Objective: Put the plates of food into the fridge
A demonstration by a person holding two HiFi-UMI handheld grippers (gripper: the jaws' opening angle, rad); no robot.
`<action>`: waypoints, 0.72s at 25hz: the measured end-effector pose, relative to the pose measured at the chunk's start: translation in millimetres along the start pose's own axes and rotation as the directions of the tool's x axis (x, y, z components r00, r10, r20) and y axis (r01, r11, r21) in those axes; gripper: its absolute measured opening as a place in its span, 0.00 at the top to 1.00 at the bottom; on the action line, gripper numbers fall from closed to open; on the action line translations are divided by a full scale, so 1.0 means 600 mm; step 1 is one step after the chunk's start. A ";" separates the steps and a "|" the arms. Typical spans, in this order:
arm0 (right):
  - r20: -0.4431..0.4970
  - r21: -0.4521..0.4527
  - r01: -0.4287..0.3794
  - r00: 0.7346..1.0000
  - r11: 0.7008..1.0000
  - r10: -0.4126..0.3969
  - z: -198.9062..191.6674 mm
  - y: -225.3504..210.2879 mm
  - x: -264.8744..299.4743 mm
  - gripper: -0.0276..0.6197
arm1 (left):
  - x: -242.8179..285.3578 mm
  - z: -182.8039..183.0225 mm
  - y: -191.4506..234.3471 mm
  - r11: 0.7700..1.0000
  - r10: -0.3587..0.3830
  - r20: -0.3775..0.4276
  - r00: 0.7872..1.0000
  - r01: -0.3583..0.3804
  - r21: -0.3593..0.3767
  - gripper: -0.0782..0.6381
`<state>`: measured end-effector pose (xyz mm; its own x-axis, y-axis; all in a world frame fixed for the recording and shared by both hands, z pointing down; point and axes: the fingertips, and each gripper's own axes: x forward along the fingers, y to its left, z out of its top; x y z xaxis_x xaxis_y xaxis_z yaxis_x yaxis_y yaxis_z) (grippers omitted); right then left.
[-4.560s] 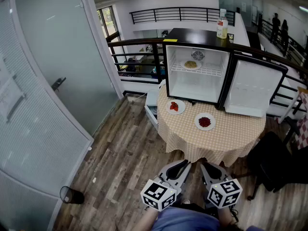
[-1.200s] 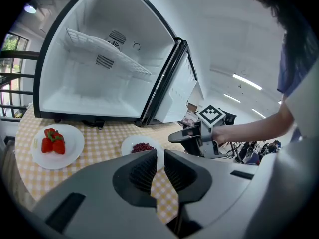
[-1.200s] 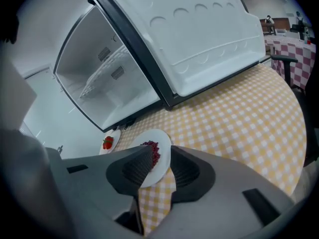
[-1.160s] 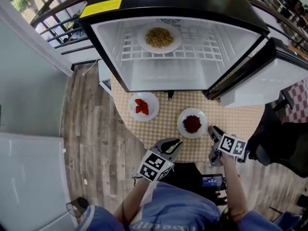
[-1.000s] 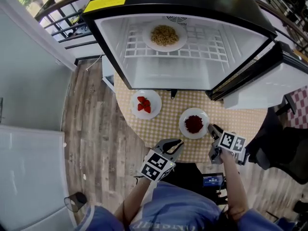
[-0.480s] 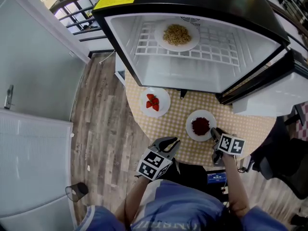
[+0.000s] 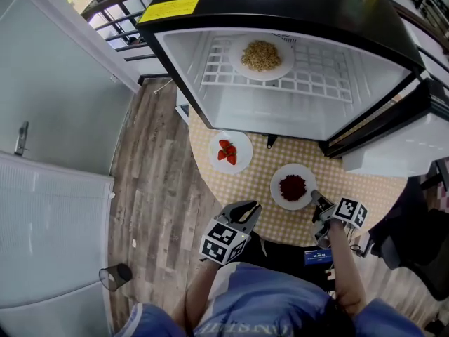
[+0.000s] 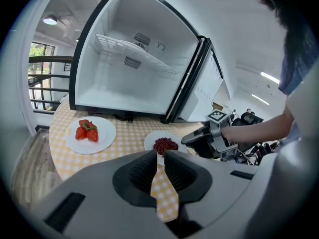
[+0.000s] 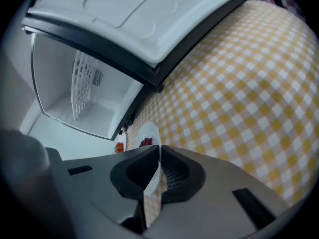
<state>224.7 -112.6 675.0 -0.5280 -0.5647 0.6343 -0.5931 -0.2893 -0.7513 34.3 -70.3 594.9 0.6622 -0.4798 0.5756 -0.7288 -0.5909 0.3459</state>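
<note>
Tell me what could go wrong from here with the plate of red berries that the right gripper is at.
1. The right gripper is closing on just the near rim of the berry plate. Held by one edge, the plate may tilt and spill the loose red berries.
2. The wire shelf already holds another plate. Sliding this one in beside it could knock it.
</note>
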 end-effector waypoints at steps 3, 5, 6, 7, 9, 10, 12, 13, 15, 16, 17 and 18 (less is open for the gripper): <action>-0.016 0.092 -0.063 0.998 0.994 0.064 -0.006 0.017 -0.001 0.91 | -0.005 -0.002 0.008 1.000 0.017 -0.001 1.000 -0.017 -0.010 0.83; -0.014 0.154 -0.116 0.993 0.981 0.119 -0.005 0.034 -0.002 0.92 | -0.010 -0.003 0.015 0.999 0.030 -0.002 1.000 -0.030 -0.017 0.83; -0.009 0.176 -0.142 0.989 0.974 0.145 -0.004 0.043 -0.003 0.92 | -0.012 -0.004 0.018 0.999 0.035 -0.003 0.999 -0.035 -0.021 0.83; -0.005 0.189 -0.162 0.986 0.969 0.166 -0.003 0.050 -0.004 0.92 | -0.013 -0.004 0.020 0.999 0.040 -0.002 0.999 -0.040 -0.024 0.83; -0.003 0.203 -0.188 0.981 0.961 0.192 -0.003 0.064 -0.006 0.92 | -0.015 -0.002 0.025 0.999 0.046 0.001 0.999 -0.046 -0.026 0.83; -0.002 0.211 -0.198 0.979 0.957 0.203 -0.004 0.069 -0.007 0.92 | -0.016 0.000 0.026 0.999 0.047 0.003 0.999 -0.047 -0.026 0.83; 0.007 0.234 -0.222 0.974 0.946 0.227 -0.006 0.078 -0.010 0.92 | -0.016 0.005 0.028 0.999 0.048 0.008 0.999 -0.048 -0.022 0.83; 0.013 0.245 -0.232 0.972 0.941 0.236 -0.007 0.082 -0.012 0.92 | -0.017 0.008 0.029 0.999 0.048 0.011 0.999 -0.048 -0.020 0.83; 0.025 0.255 -0.244 0.969 0.936 0.245 -0.010 0.088 -0.015 0.92 | -0.019 0.014 0.031 0.999 0.048 0.019 0.999 -0.047 -0.017 0.83; 0.030 0.256 -0.247 0.968 0.935 0.248 -0.012 0.090 -0.017 0.92 | -0.020 0.016 0.032 0.999 0.048 0.022 0.999 -0.047 -0.016 0.83; 0.034 0.257 -0.250 0.968 0.933 0.250 -0.013 0.093 -0.018 0.92 | -0.021 0.018 0.033 0.999 0.047 0.025 0.999 -0.047 -0.016 0.83; 0.039 0.260 -0.255 0.967 0.931 0.254 -0.013 0.097 -0.019 0.92 | -0.022 0.020 0.034 0.999 0.046 0.026 0.999 -0.046 -0.015 0.83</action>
<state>191.7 -116.7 625.5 -0.6373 -0.6490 0.4156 -0.2601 -0.3265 -0.9087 12.8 -83.9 585.8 0.6320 -0.5238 0.5712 -0.7610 -0.5586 0.3298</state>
